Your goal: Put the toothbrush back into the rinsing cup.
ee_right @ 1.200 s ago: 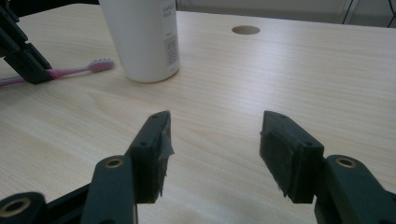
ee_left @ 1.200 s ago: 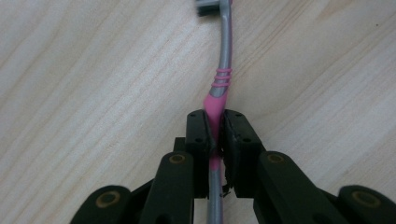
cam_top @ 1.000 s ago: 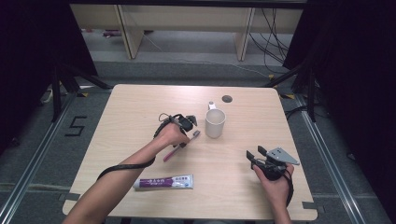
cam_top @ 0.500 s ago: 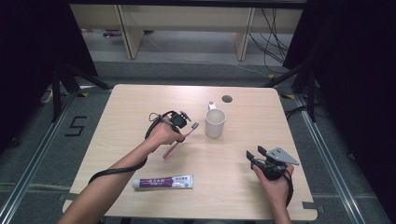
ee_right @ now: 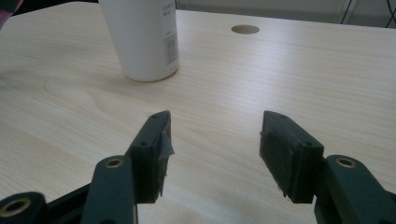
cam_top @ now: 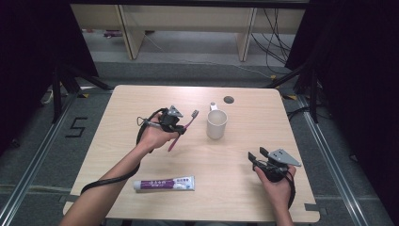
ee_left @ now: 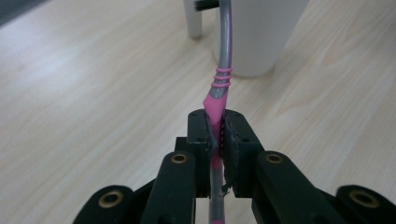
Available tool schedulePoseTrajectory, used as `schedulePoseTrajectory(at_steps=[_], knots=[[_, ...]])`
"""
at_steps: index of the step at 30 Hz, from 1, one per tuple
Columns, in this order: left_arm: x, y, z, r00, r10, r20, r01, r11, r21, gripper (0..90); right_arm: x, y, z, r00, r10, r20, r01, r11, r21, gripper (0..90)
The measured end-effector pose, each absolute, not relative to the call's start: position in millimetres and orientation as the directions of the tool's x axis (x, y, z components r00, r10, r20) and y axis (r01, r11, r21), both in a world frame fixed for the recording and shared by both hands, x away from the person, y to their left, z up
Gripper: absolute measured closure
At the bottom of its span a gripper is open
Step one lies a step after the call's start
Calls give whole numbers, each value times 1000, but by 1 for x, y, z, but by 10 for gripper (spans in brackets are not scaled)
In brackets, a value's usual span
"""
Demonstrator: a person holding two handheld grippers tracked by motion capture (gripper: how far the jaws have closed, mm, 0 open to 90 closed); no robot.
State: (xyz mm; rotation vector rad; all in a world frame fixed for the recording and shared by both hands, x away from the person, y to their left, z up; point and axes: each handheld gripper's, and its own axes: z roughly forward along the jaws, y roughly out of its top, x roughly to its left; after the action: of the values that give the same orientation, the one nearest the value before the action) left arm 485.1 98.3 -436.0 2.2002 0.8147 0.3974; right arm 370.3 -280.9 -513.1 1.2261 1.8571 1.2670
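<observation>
Left hand-held gripper (cam_top: 181, 127) is clamped tight on a pink and grey toothbrush (cam_top: 182, 129), lifted off the desk (cam_top: 141, 101) in the high view. Toothbrush sits slanted: bristle head up toward the far right, pink handle end hanging down toward the near side, below the person's left hand (cam_top: 155, 136). In the left gripper view the jaws are pinched on the pink part of the handle (ee_left: 215, 107), pads pressed against both sides, and the grey neck curves up and away toward the mug (ee_left: 261, 32). Bristle head shows dark at the top edge there, just beside the mug's handle; cannot tell if it touches.

White mug (cam_top: 217, 124) stands upright on the desk, just right of the toothbrush head in the high view, handle pointing to the far side. Brush head is near it but apart from it from above.

Right hand-held gripper (cam_top: 259, 157) is held low at the near right part of the desk, well apart from the mug and toothbrush. Its jaws stand wide apart with nothing between them; the right gripper view (ee_right: 215, 144) shows bare wood in the gap and the mug (ee_right: 140, 37) farther off, up left.

Toothpaste tube (cam_top: 163, 183), white with purple band, lies flat near the front edge of the desk, between the two forearms, untouched. Small round hole (cam_top: 229, 99) in the desk beyond the mug. Black cable (cam_top: 113, 176) trails from the left hand-held gripper along the forearm.
</observation>
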Motion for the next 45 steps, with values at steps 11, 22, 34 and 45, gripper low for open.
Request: schedulePoseTrajectory(at_steps=[11, 22, 34, 45], knots=[[482, 110, -434, 734, 679, 2, 256, -279, 925, 819, 370, -279, -514, -419, 905, 69, 381, 107, 918, 442], [486, 113, -426, 742, 670, -38, 159, -121, 980, 818, 370, -281, -513, -416, 909, 38, 369, 130, 920, 442], [502, 105, -419, 771, 635, -50, 97, -40, 994, 819, 370, -281, -513, -418, 908, 35, 365, 133, 921, 442], [512, 94, -414, 764, 645, -14, 47, -34, 998, 818, 370, -281, -513, -421, 906, 35, 365, 134, 921, 441]])
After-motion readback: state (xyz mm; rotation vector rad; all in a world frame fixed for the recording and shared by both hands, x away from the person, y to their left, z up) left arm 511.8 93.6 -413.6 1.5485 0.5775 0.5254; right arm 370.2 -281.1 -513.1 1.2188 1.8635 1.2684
